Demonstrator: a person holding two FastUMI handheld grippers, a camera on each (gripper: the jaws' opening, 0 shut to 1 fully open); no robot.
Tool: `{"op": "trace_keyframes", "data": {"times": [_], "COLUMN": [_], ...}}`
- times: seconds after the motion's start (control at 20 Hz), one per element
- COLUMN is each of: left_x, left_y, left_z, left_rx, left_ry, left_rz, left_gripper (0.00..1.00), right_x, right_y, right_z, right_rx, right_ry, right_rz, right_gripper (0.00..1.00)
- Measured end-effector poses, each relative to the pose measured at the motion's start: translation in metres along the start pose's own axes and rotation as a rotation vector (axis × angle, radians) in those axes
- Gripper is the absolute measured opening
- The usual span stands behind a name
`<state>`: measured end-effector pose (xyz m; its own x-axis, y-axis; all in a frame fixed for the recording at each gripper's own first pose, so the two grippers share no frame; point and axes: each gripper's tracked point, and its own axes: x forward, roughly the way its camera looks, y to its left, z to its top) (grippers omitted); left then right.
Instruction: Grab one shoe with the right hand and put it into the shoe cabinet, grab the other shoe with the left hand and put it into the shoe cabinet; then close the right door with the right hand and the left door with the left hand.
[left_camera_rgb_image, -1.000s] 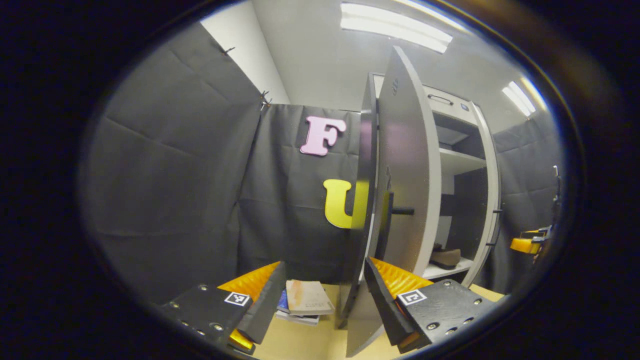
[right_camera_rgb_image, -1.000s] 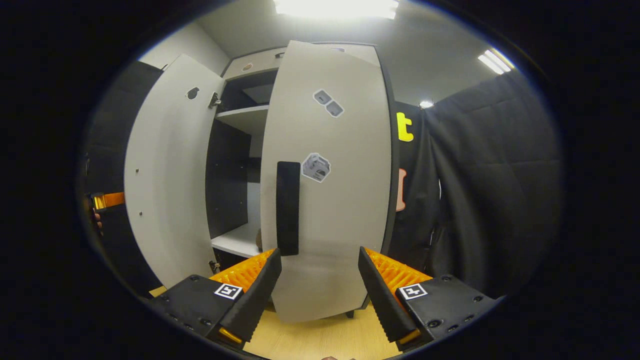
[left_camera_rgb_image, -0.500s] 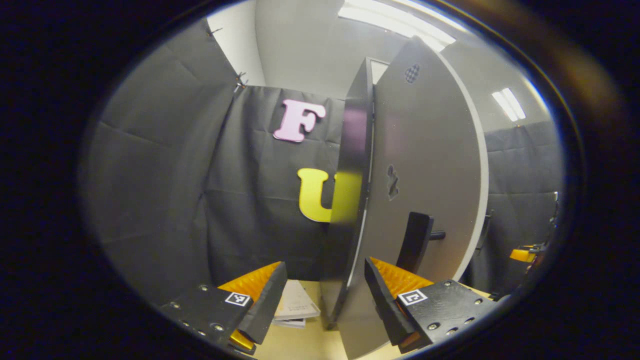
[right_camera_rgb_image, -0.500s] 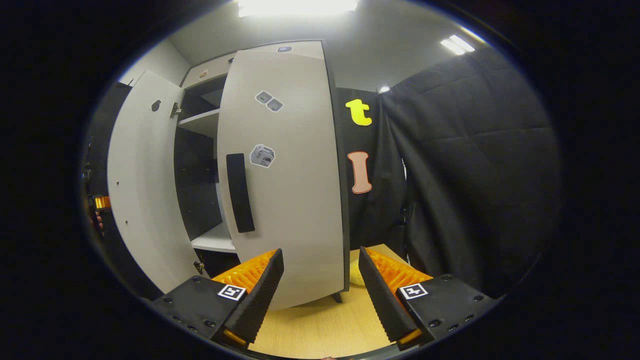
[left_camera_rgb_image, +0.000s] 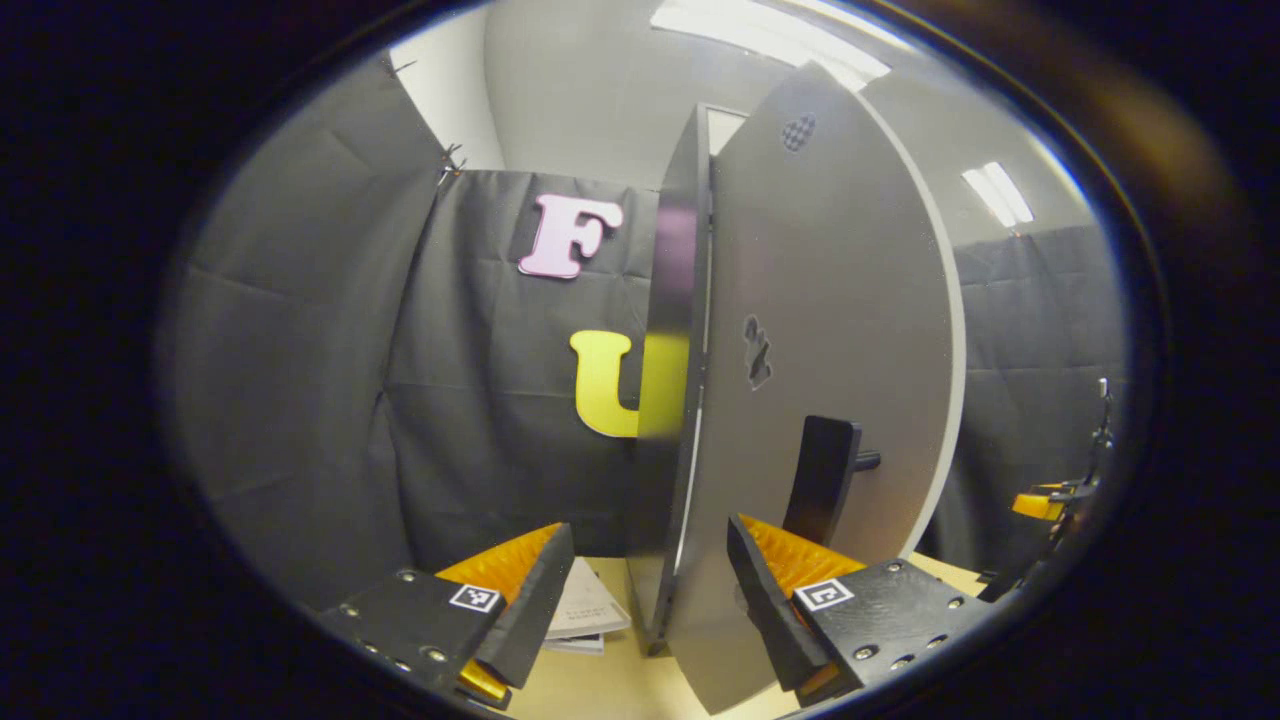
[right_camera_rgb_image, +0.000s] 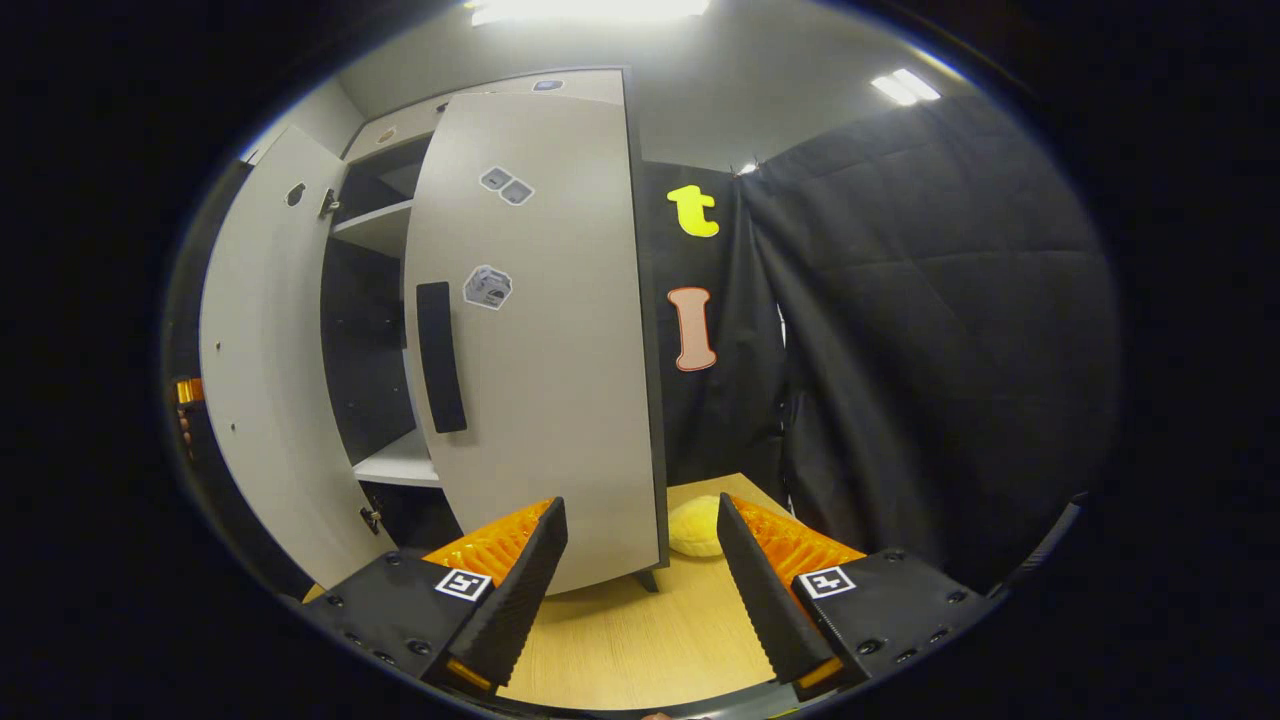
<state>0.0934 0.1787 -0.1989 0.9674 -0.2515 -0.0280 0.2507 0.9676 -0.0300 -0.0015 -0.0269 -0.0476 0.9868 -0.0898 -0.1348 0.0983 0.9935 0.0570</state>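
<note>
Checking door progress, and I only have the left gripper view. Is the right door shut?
Observer: In the right gripper view the right door looks shut or nearly so. I cannot tell if it is flush.
Operator: Right gripper on it?
Observer: No. The right gripper is open, with nothing between its fingers, and looks apart from the door.
Operator: Left door from that side?
Observer: The left door stands ajar, and a shelf shows in the gap.

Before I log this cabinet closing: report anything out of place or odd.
Nothing damaged or spilled. The left door stands wide open, the right door nearly shut. Books and a yellow item lie on the floor.
</note>
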Motion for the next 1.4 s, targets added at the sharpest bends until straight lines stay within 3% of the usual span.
{"op": "trace_keyframes", "data": {"times": [0.05,0.45,0.55,0.7,0.8,0.85,0.9,0.95,1.1,1.15,1.2,1.4], "left_x": [0.003,0.031,0.045,0.07,0.078,0.08,0.079,0.077,0.062,0.058,0.051,0.031], "left_y": [-0.009,-0.086,-0.113,-0.16,-0.183,-0.188,-0.19,-0.191,-0.186,-0.183,-0.181,-0.16], "left_z": [-0.001,-0.007,-0.014,-0.026,-0.028,-0.027,-0.024,-0.019,-0.013,-0.01,-0.008,-0.005], "left_rx": [-0.008,-0.061,-0.078,-0.121,-0.154,-0.163,-0.159,-0.15,-0.114,-0.101,-0.086,-0.013], "left_ry": [0.002,-0.002,0.01,0.041,0.041,0.033,0.024,0.015,-0.003,-0.011,-0.016,-0.036], "left_rz": [-0.011,-0.101,-0.151,-0.248,-0.289,-0.297,-0.294,-0.288,-0.264,-0.25,-0.236,-0.137], "left_gripper": [0.9,0.9,0.9,0.94,0.9,0.94,0.9,0.92,0.96,0.96,0.96,0.96], "right_x": [0.001,0.01,0.012,0.012,0.009,0.004,0.001,-0.001,0.002,0.004,0.005,0.012], "right_y": [0.0,-0.003,-0.009,-0.019,-0.027,-0.031,-0.037,-0.043,-0.049,-0.049,-0.048,-0.034], "right_z": [0.0,0.002,0.001,0.002,0.006,0.008,0.009,0.01,0.006,0.005,0.004,0.007], "right_rx": [0.001,0.003,0.006,0.019,0.025,0.027,0.026,0.026,0.052,0.067,0.081,0.098], "right_ry": [-0.003,-0.01,-0.003,-0.008,-0.017,-0.022,-0.025,-0.027,-0.016,-0.01,-0.005,-0.007], "right_rz": [0.0,-0.023,-0.038,-0.06,-0.084,-0.094,-0.108,-0.122,-0.137,-0.137,-0.132,-0.095], "right_gripper": [0.96,0.96,0.92,0.96,0.95,0.95,0.95,0.92,0.96,0.92,0.97,0.98]}}
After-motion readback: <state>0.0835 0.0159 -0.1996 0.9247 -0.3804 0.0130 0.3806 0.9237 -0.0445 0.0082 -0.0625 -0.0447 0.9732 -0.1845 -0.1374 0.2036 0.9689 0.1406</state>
